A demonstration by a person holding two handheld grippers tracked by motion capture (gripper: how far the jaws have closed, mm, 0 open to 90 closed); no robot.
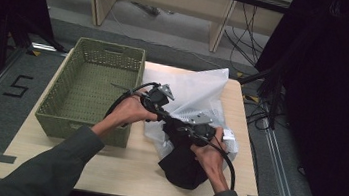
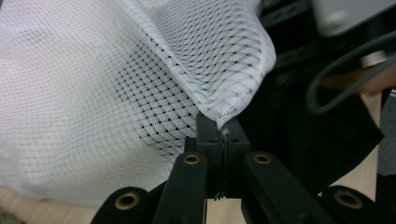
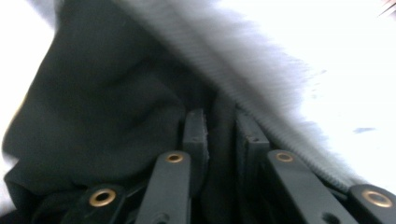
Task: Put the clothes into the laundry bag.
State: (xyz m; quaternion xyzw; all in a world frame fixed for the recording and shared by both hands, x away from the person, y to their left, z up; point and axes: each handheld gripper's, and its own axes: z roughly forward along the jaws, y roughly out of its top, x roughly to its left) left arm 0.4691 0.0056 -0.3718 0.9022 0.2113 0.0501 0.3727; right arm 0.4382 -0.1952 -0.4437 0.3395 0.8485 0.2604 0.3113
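Mesh bag (image 2: 93, 93) edge pinched by left tool (image 2: 219, 135).

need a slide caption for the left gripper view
Left gripper pinching the white mesh bag's edge, black cloth behind.

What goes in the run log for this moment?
left gripper: shut on mesh bag edge | right gripper: pinching black cloth | basket: empty

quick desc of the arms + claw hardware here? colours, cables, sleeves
Left claw and right claw: black jaws on black link arms with brass-coloured pivot rivets. Each carries a grey three-cornered plate on top and trails a black cable. The person wears dark grey-green long sleeves; hands bare.
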